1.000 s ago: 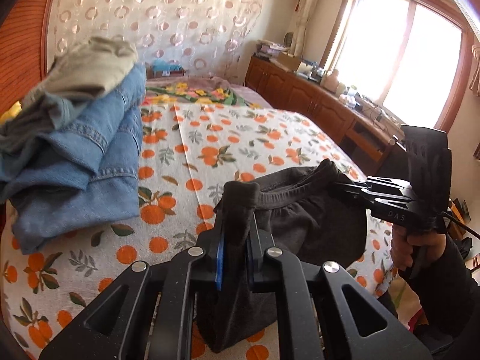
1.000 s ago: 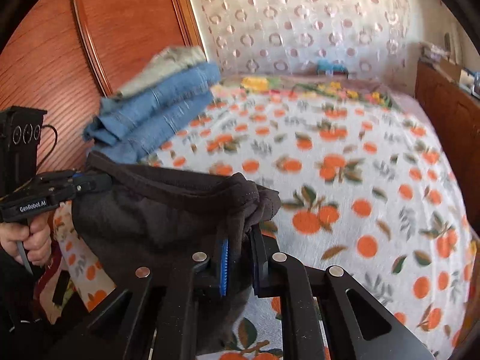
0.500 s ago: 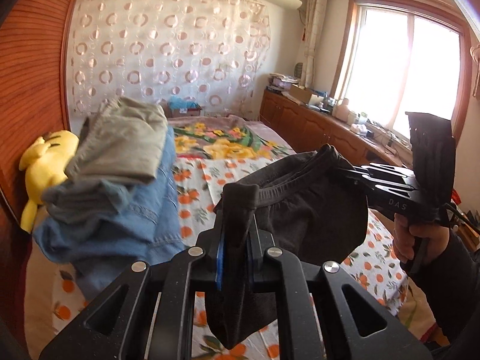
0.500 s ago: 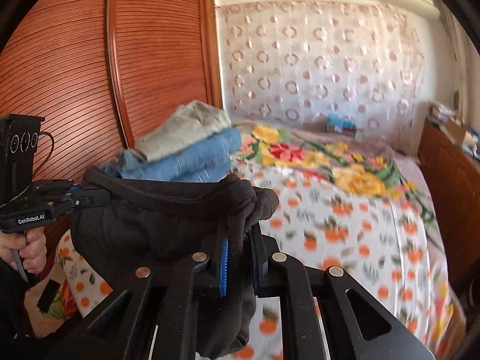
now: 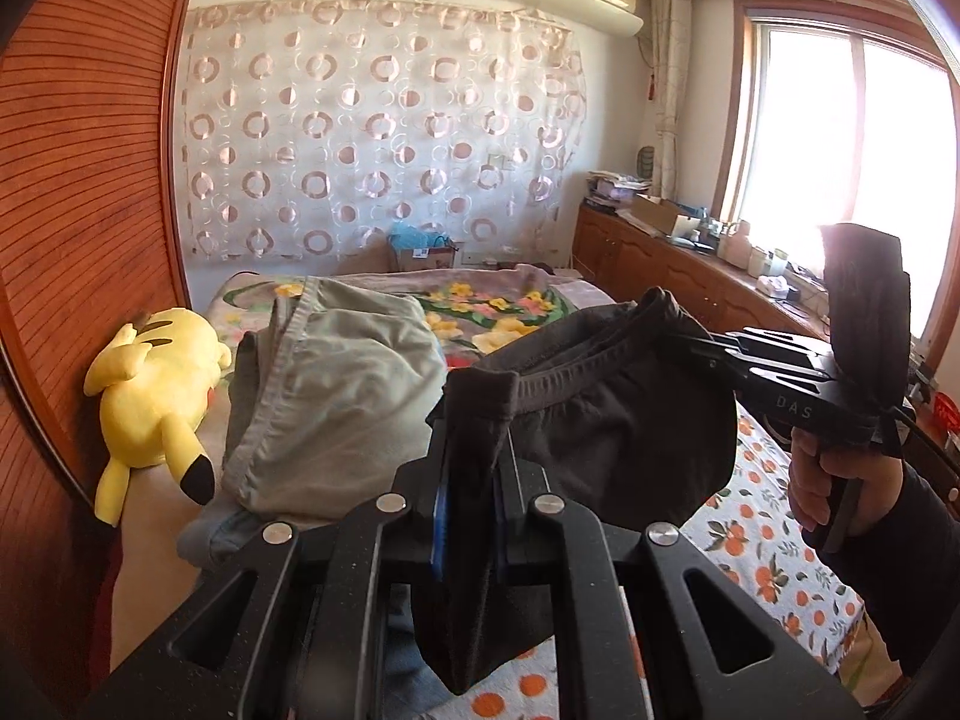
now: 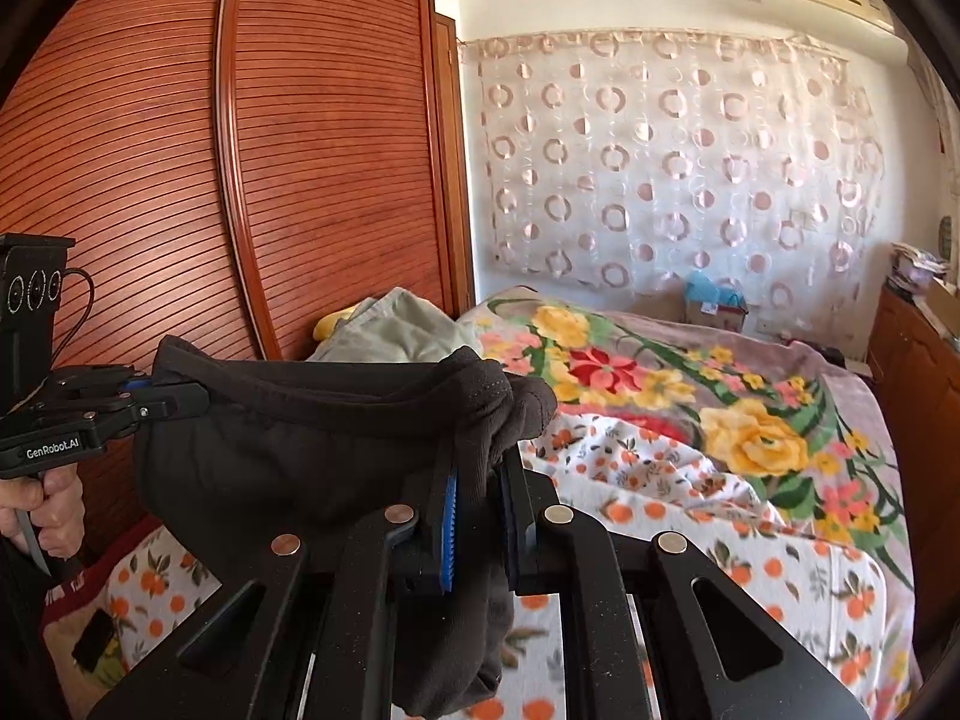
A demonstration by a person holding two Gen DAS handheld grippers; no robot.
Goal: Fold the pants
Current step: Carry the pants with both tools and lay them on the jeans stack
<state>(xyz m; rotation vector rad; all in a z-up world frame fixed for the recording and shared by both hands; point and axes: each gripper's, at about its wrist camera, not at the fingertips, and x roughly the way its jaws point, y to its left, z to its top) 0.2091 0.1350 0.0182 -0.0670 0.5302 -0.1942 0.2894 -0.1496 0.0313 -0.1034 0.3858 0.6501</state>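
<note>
I'm holding the black pants [image 5: 624,420] up in the air above the bed [image 6: 690,528], waistband stretched between my left gripper [image 5: 471,480] and right gripper [image 6: 480,498], both clamped tight on fabric. Probably the lift-and-spread step; next I'm needing to lay them flat. Legs are hanging below frame, cut off.

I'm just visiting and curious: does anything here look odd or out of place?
Mostly the yellow plush toy, lying wedged between the wooden wardrobe and the stack of folded clothes. The dark grey pants hang bunched between the left gripper and right gripper, not spread flat.
</note>
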